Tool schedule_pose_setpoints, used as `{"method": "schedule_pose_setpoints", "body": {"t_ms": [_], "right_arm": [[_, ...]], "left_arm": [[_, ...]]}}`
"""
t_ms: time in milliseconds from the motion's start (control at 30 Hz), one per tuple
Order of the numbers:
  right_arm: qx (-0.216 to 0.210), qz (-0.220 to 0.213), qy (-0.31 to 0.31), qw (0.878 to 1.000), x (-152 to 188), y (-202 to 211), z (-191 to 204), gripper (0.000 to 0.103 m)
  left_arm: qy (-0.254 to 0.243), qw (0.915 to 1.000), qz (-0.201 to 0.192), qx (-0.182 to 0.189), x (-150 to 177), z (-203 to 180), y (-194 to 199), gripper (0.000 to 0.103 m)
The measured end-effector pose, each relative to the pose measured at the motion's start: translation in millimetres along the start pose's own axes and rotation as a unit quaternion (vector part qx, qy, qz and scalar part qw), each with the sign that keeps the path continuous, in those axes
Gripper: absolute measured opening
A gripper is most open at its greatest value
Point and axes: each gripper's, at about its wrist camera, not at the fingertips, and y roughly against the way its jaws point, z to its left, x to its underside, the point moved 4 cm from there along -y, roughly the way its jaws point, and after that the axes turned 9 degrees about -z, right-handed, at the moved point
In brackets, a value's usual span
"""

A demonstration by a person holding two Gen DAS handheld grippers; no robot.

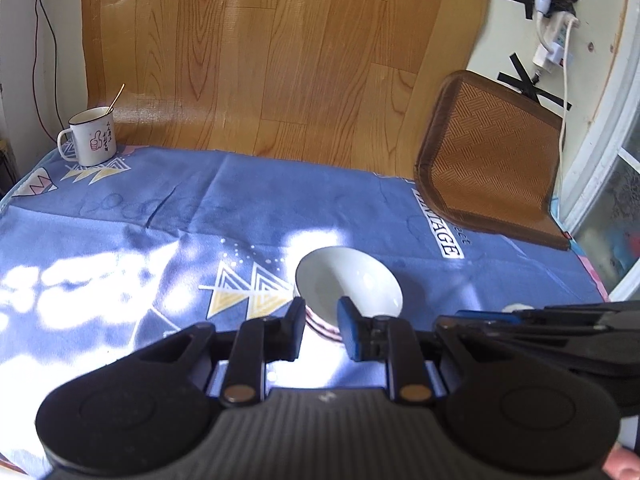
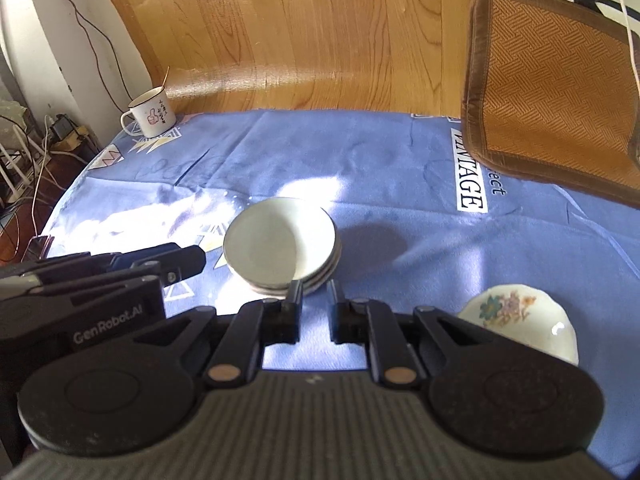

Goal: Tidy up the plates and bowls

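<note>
Directly ahead of the right gripper [image 2: 314,300], jaws slightly apart and empty: plate stack [image 2: 280,246] on blue cloth [image 2: 380,160]; left gripper [image 1: 322,320], parted, straddling striped bowl [image 1: 348,286] rim.

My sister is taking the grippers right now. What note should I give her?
Left gripper: open, straddling the near rim of the white bowl that sits on the plates, not gripping.
Right gripper: open, empty, just in front of the stack of plates on the blue cloth.
Left to do: the flowered dish on the right sits apart, unstacked.
</note>
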Motion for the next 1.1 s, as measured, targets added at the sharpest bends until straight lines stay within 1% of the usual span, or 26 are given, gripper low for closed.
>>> {"method": "schedule_pose_setpoints", "body": {"t_ms": [100, 200, 233, 267, 333, 433, 500, 700, 867, 933, 1033, 1067, 1100], "right_arm": [[0.002, 0.003, 0.004, 1.000, 3, 0, 1, 0.017], [0.008, -0.004, 0.000, 1.000, -3, -3, -2, 0.017], [0.005, -0.003, -0.006, 1.000, -4, -5, -4, 0.022], [0.004, -0.002, -0.012, 1.000, -6, -6, -6, 0.030], [0.005, 0.003, -0.022, 1.000, -8, -12, -10, 0.035], [0.007, 0.015, -0.038, 0.999, -9, -21, -16, 0.035], [0.005, 0.017, -0.043, 0.999, -10, -25, -17, 0.035], [0.003, 0.023, -0.047, 0.999, -13, -33, -19, 0.035], [0.000, 0.033, -0.052, 0.998, -16, -43, -21, 0.035], [-0.001, 0.037, -0.053, 0.998, -18, -47, -21, 0.036], [-0.002, 0.040, -0.058, 0.998, -20, -52, -23, 0.041], [-0.002, 0.041, -0.059, 0.997, -20, -53, -24, 0.041], [-0.002, 0.042, -0.059, 0.997, -21, -55, -25, 0.041]], "left_arm": [[0.005, 1.0000, 0.007, -0.001, 4, 3, -1, 0.020], [0.007, 0.9999, 0.005, -0.011, -1, 10, -3, 0.021], [0.006, 0.9999, 0.005, -0.014, -3, 12, -3, 0.021], [0.005, 0.9998, 0.005, -0.016, -5, 15, -4, 0.024], [0.003, 0.9997, 0.005, -0.025, -8, 20, -8, 0.029], [0.001, 0.9993, 0.003, -0.036, -12, 26, -13, 0.033], [-0.007, 0.9989, -0.002, -0.047, -11, 29, -15, 0.038], [-0.015, 0.9975, -0.002, -0.069, -7, 37, -27, 0.043], [-0.018, 0.9973, 0.000, -0.072, -7, 39, -34, 0.046], [-0.020, 0.9974, 0.000, -0.069, -9, 39, -35, 0.049], [-0.023, 0.9979, -0.005, -0.060, -14, 37, -36, 0.059], [-0.025, 0.9981, -0.007, -0.055, -15, 36, -35, 0.066], [-0.028, 0.9983, -0.010, -0.050, -17, 34, -34, 0.079]]}}
